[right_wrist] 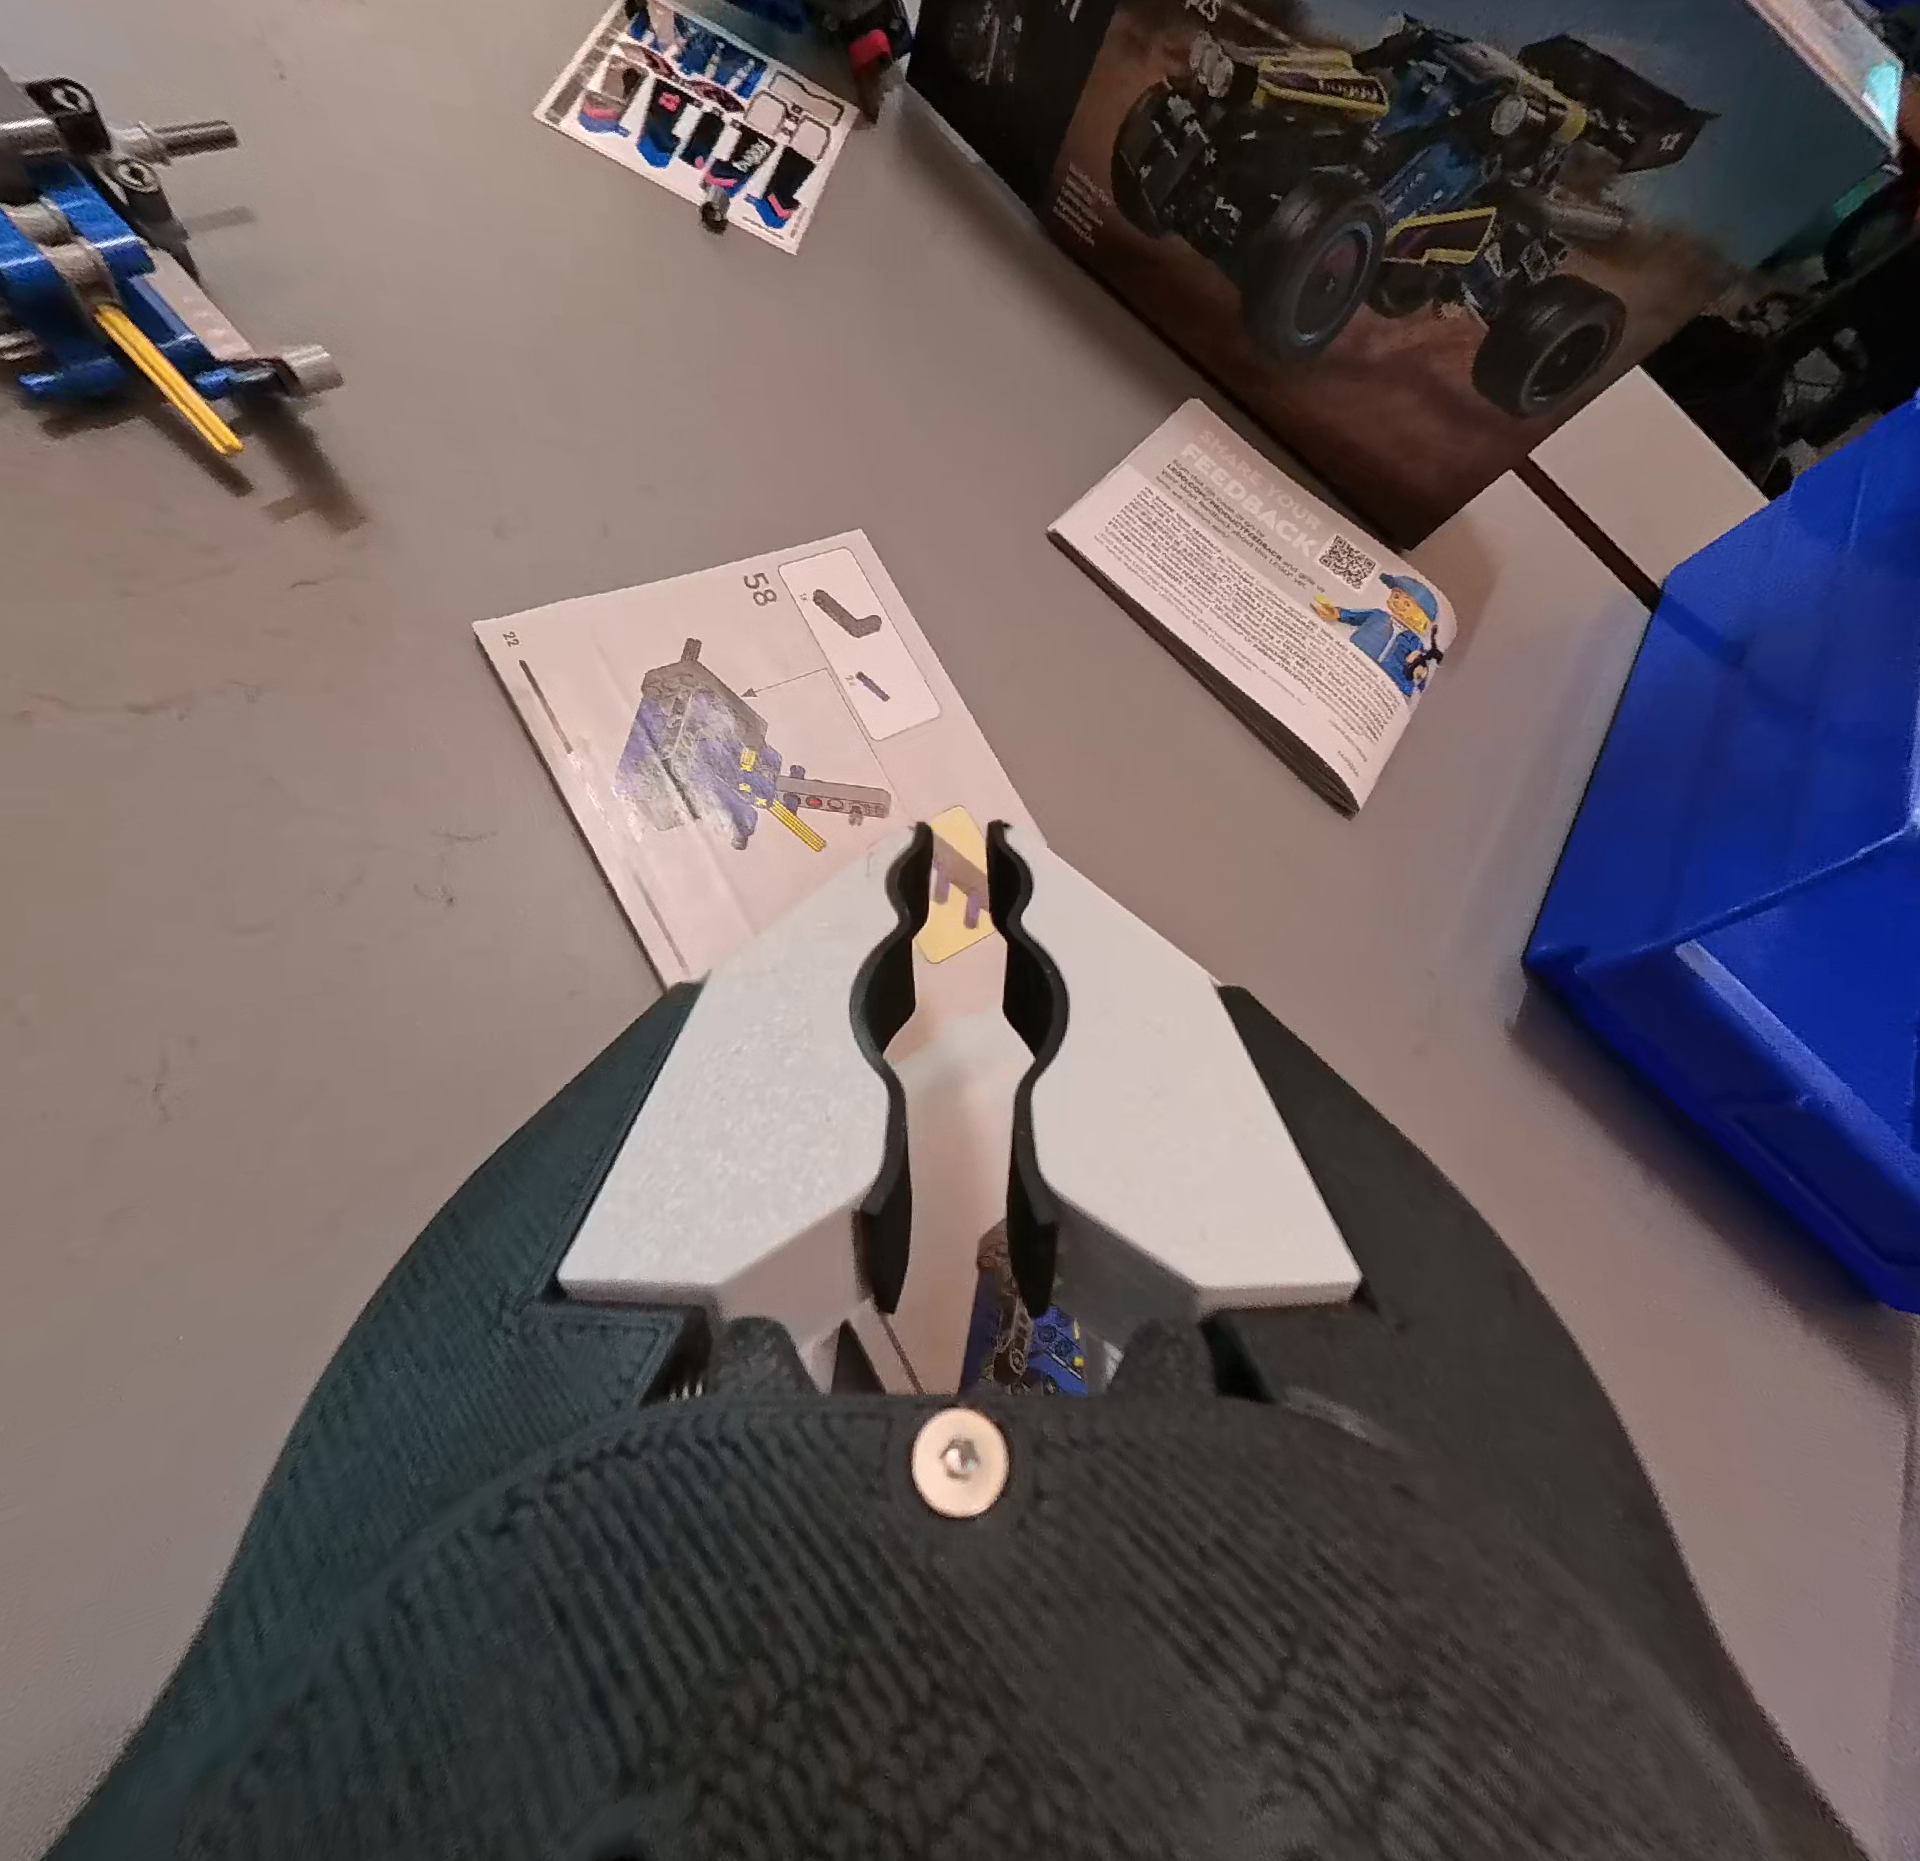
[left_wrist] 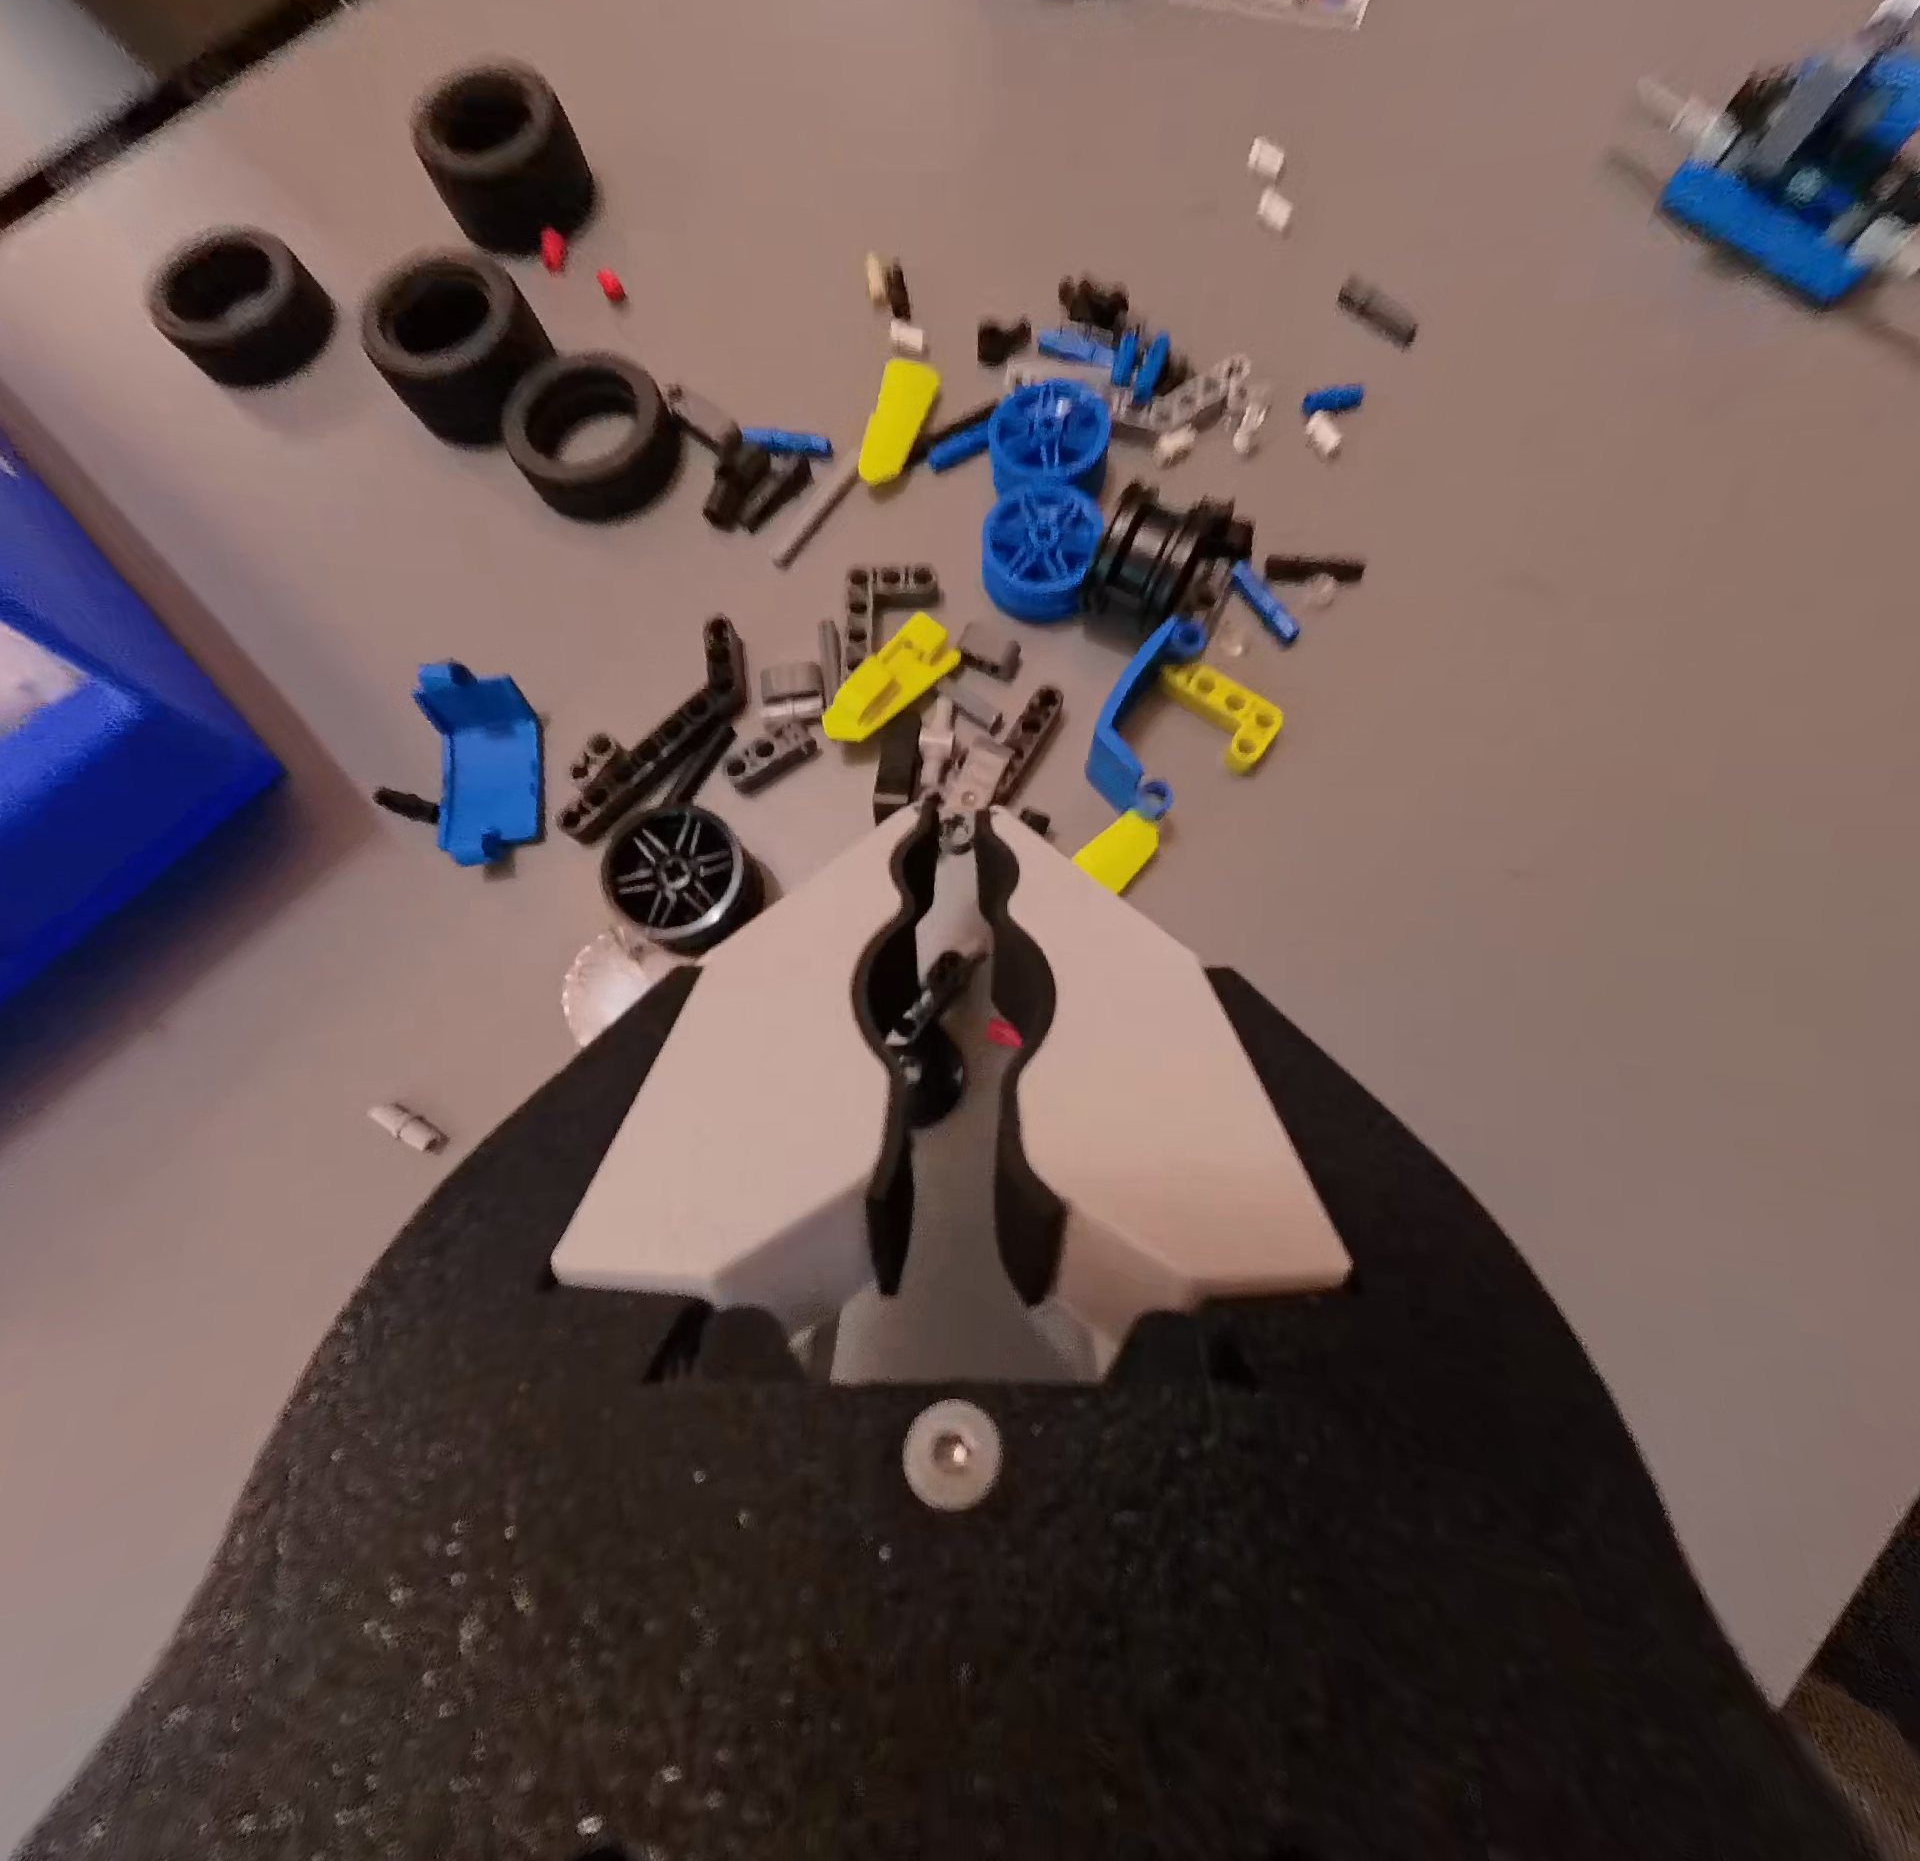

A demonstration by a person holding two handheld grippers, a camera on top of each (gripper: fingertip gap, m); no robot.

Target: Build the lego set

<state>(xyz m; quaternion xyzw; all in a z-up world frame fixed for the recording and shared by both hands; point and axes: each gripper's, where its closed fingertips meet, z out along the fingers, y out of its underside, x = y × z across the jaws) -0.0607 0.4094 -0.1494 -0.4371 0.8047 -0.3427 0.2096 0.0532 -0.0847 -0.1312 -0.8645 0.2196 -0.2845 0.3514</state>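
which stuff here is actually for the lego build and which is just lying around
For the build:
loose parts pile
four black tyres
blue sub-assembly
open instruction page
sticker sheet

Just lying about:
set box
closed booklet
blue bin

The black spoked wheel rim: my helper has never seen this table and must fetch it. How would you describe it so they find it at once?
Start at the four black tyres in the left wrist view, then come toward the left gripper. Just left of its fingertips, beside the blue curved panel, lies the black spoked rim. Unlike the two blue rims farther off, it is black with silvery spokes.
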